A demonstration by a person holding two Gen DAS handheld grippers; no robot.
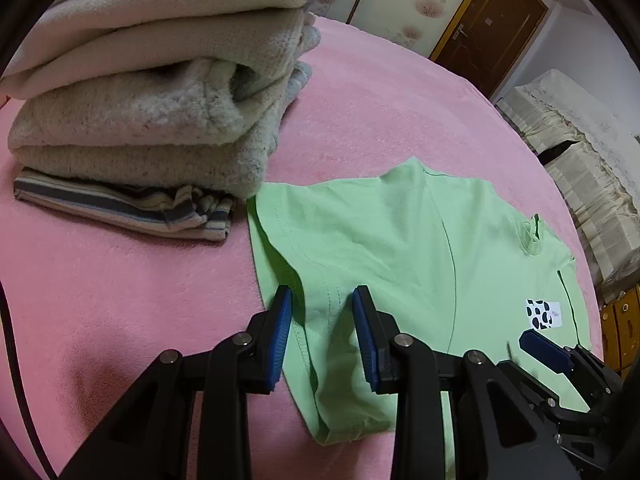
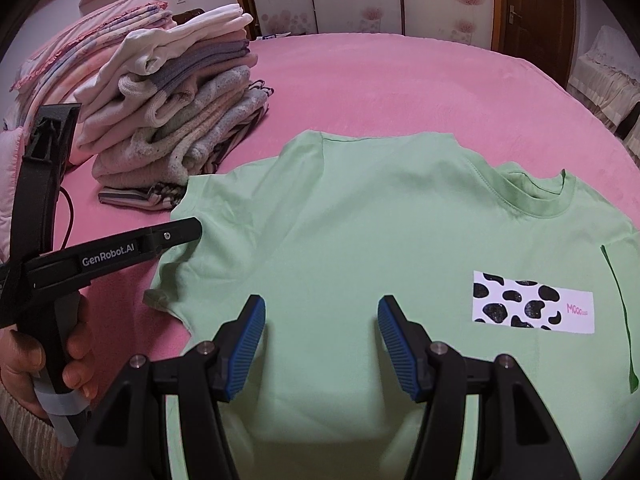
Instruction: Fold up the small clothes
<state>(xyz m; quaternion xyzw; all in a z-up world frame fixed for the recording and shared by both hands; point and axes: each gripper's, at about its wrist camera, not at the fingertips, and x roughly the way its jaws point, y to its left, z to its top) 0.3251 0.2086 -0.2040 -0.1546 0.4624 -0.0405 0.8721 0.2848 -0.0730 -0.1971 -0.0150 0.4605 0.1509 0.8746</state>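
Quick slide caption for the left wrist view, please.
Left hand-held gripper straddling a green T-shirt's sleeve on the pink bedspread, folded clothes stack behind.

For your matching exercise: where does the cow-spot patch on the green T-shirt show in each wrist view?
Left wrist view: the cow-spot patch sits small at lower right, on the green T-shirt.
Right wrist view: the patch is large, right of centre.
Shared landmark: the pile of folded clothes on the pink bed.
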